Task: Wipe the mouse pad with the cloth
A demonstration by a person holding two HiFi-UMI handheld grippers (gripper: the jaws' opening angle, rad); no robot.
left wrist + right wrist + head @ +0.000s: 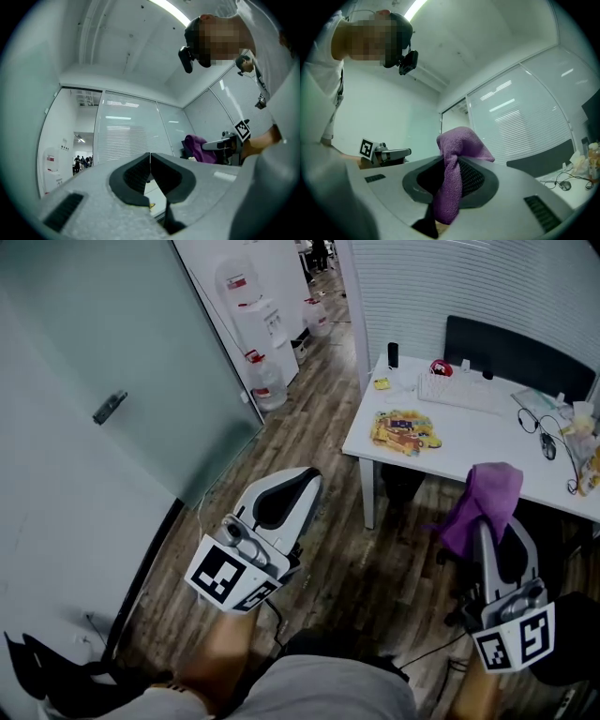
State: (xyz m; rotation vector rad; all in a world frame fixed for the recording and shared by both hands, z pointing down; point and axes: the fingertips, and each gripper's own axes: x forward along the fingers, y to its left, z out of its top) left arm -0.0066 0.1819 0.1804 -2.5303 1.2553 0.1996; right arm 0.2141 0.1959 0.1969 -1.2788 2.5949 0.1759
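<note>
Soft purple terry cloth [461,140] clamped in the right gripper [451,165]
The cloth bunches up above the jaws; the left gripper [150,161] has its jaws pressed together on nothing. The flat yellow printed mouse pad [406,430] lies near a corner of the white rectangular desk [487,442], well apart from both grippers

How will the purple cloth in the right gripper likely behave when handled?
Probably floppy: the purple cloth folds and droops from the right gripper. Likely light, since one pinch holds it. Its fuzzy pile probably resists slipping.
</note>
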